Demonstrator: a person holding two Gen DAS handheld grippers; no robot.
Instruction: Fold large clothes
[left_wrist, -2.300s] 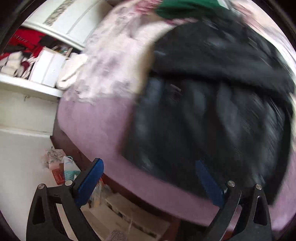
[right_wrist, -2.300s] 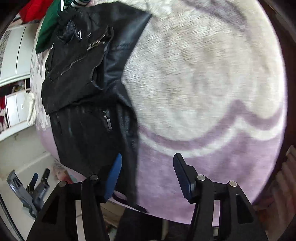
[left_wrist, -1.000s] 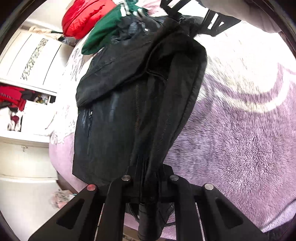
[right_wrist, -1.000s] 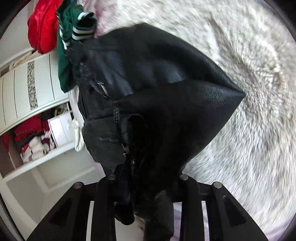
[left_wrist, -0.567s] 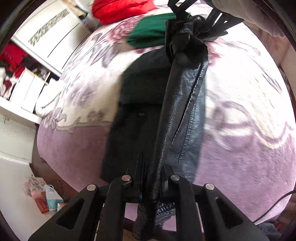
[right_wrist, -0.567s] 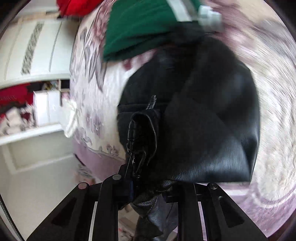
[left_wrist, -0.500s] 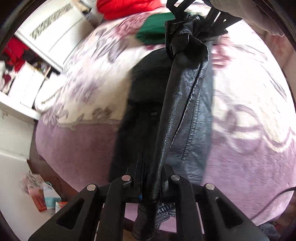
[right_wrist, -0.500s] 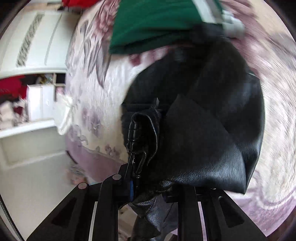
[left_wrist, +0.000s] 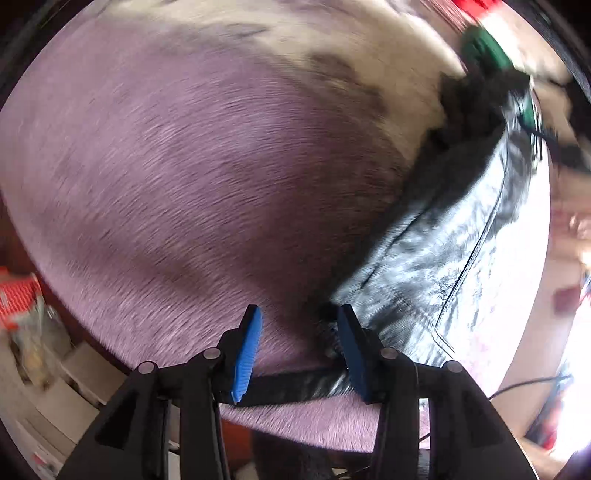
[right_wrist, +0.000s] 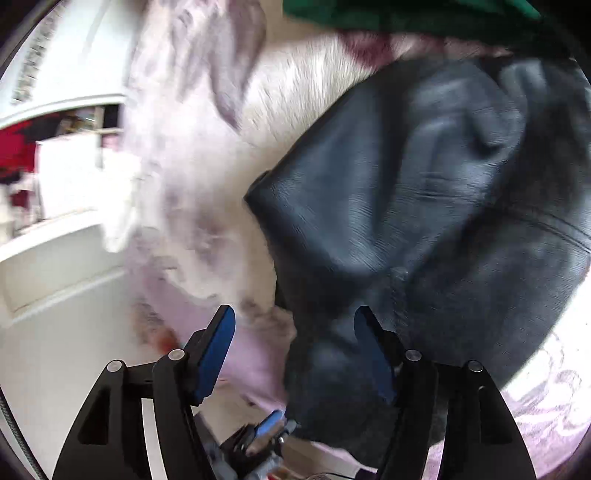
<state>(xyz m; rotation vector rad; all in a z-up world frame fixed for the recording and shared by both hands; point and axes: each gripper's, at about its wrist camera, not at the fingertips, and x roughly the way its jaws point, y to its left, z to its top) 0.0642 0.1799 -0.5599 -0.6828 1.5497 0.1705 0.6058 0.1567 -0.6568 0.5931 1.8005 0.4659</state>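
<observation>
A black leather jacket (left_wrist: 443, 243) lies on the purple and white fleece blanket (left_wrist: 184, 166) of the bed. In the left wrist view my left gripper (left_wrist: 299, 332) is opening. The jacket's hem runs low between its blue pads (left_wrist: 245, 350), and they do not press it. In the right wrist view the jacket (right_wrist: 424, 203) is a folded bulk filling the right side. My right gripper (right_wrist: 295, 332) is opening wide just above it. Its right pad is next to the leather and the left one is over the blanket (right_wrist: 192, 221).
A green garment (right_wrist: 388, 14) lies beyond the jacket, also seen blurred in the left wrist view (left_wrist: 484, 48). White shelves with red and white items (right_wrist: 66, 173) stand past the bed's left side. Clutter sits on the floor (left_wrist: 22, 306) below the bed edge.
Both grippers were shut on the lifted, stretched jacket. Both have now opened and let it go, and it rests on the blanket. The left view has swung, putting the jacket at its right.
</observation>
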